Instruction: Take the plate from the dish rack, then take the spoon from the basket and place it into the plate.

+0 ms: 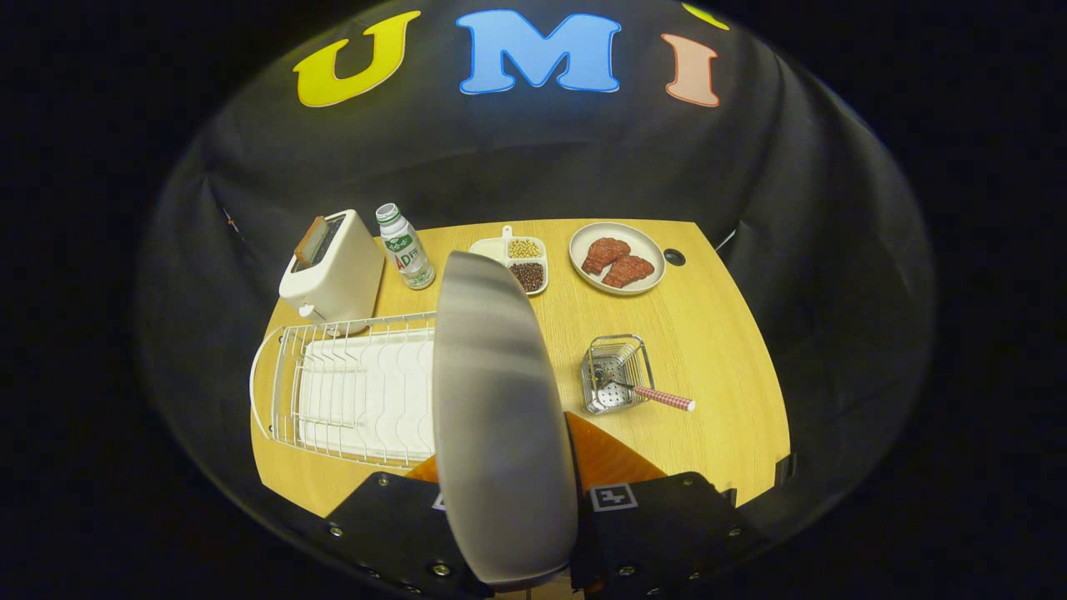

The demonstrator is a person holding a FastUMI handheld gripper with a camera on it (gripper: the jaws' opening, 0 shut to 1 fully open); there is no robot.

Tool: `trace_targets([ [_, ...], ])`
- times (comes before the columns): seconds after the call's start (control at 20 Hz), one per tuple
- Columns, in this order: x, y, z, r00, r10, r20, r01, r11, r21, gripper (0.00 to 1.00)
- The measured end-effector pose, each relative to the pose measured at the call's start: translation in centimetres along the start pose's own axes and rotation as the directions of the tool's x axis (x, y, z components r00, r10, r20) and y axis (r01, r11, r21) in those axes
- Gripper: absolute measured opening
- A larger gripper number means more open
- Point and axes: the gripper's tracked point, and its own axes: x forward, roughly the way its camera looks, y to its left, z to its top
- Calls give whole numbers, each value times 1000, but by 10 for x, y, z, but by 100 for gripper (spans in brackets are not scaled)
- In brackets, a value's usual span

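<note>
A grey plate (pixel 496 417) stands on edge between my fingers, raised above the table and close to the camera. My gripper (pixel 510 521) is shut on the plate's lower rim. The plate hides the right end of the white wire dish rack (pixel 350 396), which lies behind it to the left. To the right of the plate sits a small wire basket (pixel 615 372). In it lies the spoon (pixel 646 392), its bowl inside the basket and its red checked handle sticking out over the right rim.
At the back of the wooden table (pixel 717 350) stand a white toaster (pixel 333 265) with a slice in it, a small bottle (pixel 404 247), a divided dish of beans (pixel 515 262) and a plate of meat slices (pixel 617 257).
</note>
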Motion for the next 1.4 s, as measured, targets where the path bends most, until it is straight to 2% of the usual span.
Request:
trace_targets([
  [0.15,-1,-9,-17,999,52,-10,-52,999,9,40],
  [0.4,6,-29,-63,989,144,-26,-140,985,97,41],
  [0.5,9,-45,-77,989,146,-31,-142,984,105,41],
  [0.75,22,-73,-106,978,209,-11,-204,965,164,41],
  [1.15,44,-85,-140,943,331,-26,-318,923,217,41],
  [1.4,63,-95,-166,927,370,-57,-346,904,250,41],
])
